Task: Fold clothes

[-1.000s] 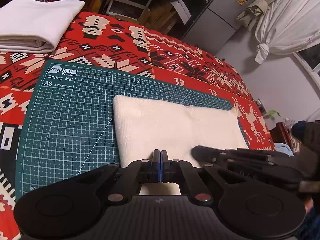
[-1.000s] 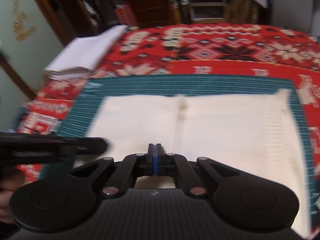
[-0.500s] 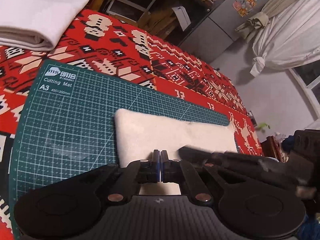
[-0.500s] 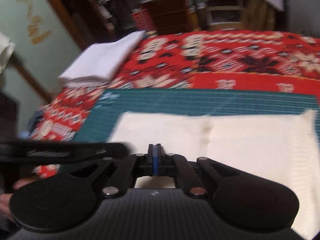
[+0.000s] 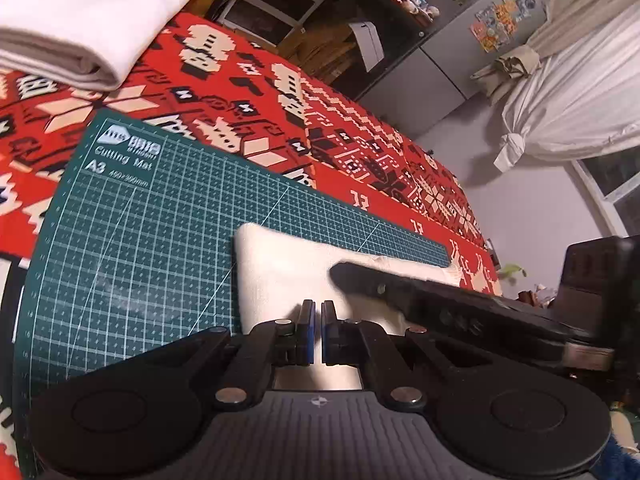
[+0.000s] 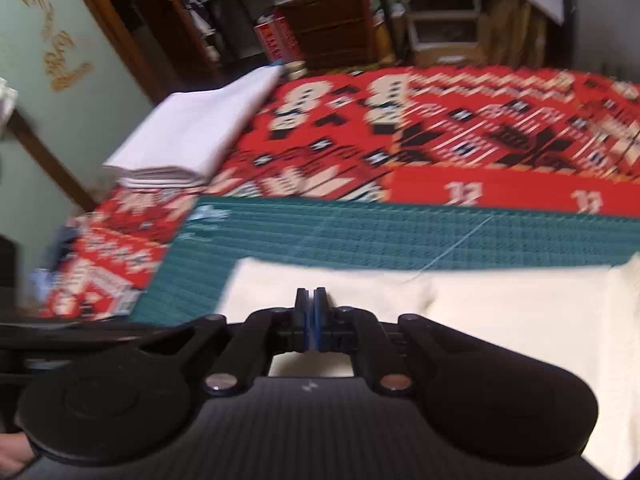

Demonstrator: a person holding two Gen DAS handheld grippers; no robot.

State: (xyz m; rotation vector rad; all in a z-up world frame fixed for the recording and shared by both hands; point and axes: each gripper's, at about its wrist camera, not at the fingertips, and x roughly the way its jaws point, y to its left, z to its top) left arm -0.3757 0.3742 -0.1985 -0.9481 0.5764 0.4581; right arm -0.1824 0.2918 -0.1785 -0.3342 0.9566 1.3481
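A cream knitted garment [image 5: 280,268] lies folded flat on the green cutting mat [image 5: 160,232]. My left gripper [image 5: 316,320] hovers over the garment's near left part, its blue pads a narrow gap apart, with cream cloth showing through the gap. The right gripper's black body [image 5: 420,292] reaches in from the right just above the cloth. In the blurred right wrist view the same garment [image 6: 500,312] fills the lower right, and my right gripper [image 6: 311,312] is shut above its near edge with nothing seen between the pads. The left gripper's black body [image 6: 80,336] crosses the left edge.
A stack of folded white cloth [image 5: 76,28] [image 6: 200,136] sits at the far left on the red patterned cover [image 5: 280,92]. Beyond the bed stand shelves, a grey cabinet [image 5: 440,48] and a tied white curtain [image 5: 568,96].
My left gripper's pads have parted slightly from shut. Both grippers have dropped lower and nearer the garment's near edge; the right view has swung left and the right gripper has moved closer to the left one.
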